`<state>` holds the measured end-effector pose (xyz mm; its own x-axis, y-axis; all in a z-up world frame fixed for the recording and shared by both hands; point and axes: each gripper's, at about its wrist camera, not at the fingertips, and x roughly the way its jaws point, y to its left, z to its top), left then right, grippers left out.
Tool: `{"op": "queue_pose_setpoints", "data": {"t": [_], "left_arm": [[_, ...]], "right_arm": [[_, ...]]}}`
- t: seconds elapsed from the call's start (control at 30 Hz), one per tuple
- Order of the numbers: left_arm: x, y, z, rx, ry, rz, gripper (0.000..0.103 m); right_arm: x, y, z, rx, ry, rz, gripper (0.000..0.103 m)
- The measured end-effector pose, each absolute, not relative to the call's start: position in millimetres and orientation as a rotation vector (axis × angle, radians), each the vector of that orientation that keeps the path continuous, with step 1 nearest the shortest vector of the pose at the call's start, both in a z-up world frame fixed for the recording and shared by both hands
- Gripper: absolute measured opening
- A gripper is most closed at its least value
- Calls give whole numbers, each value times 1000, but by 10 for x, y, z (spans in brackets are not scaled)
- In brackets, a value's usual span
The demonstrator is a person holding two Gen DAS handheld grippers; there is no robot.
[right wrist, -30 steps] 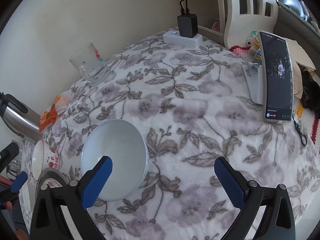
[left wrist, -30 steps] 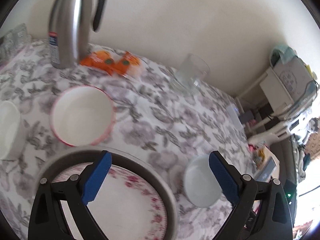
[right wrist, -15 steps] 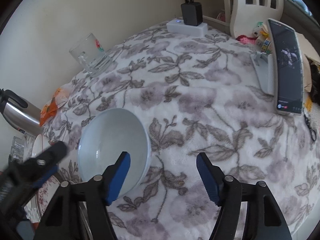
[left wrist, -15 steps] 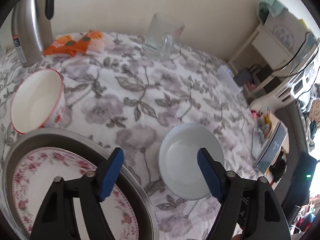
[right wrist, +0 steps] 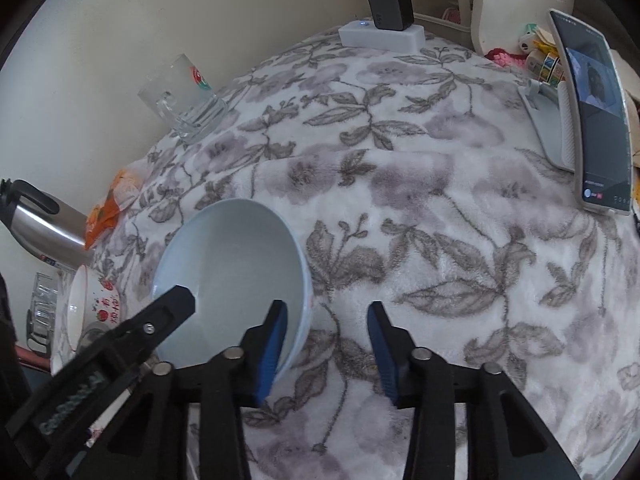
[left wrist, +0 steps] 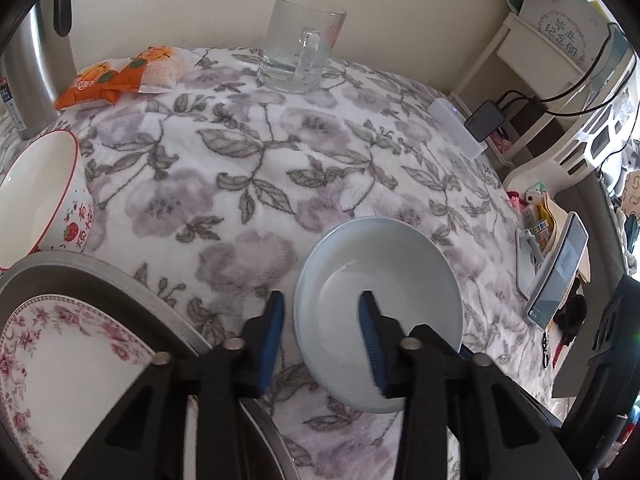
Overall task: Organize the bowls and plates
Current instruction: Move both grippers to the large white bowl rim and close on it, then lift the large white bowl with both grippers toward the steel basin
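A pale blue bowl (left wrist: 380, 304) (right wrist: 232, 264) sits on the flowered tablecloth (left wrist: 240, 168). My left gripper (left wrist: 322, 320) straddles its left rim, one finger outside and one inside; the jaws are closing and a gap still shows at the pads. My right gripper (right wrist: 326, 332) straddles the opposite rim the same way, jaws closing, pads clear of the rim. The left gripper's black body (right wrist: 120, 340) shows in the right wrist view. A red-rimmed strawberry bowl (left wrist: 40, 192) stands to the left. A pink-flowered plate (left wrist: 60, 360) lies in a metal pan (left wrist: 100, 276).
A glass mug (left wrist: 300, 52) and orange snack packets (left wrist: 120, 76) stand near the wall, with a steel thermos (left wrist: 32, 64) at far left. A phone on a stand (right wrist: 592, 120) and a power strip (right wrist: 380, 34) occupy the right side and back.
The left gripper moved right and down from over the plate to the pale bowl's rim. Both grippers narrowed their jaws from wide apart; the right one sank a little.
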<state>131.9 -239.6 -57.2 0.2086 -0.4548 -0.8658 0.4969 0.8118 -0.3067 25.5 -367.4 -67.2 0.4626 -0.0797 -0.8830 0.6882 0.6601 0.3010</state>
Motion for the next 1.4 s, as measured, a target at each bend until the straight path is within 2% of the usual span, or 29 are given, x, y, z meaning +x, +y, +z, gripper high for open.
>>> {"op": "queue_pose_setpoints", "data": {"t": [0.2,0.53,1.03,1.4], "left_arm": [[1320,-2399,-570,55,1163,-660,23],[1298,-2384,-434,29,1140,-696,21],[1175,-1978,375,-71,1012,-723,21],[1044,-1488,438,-173,1009,-680,21]], "right_arm": [[328,-3592,-626,684,979,-488,19],[302,-3581,-494,647,977,-509,19],[241,-3258,284,560,854,-462,19],[210,-2929,382,537,857,-393,19]]}}
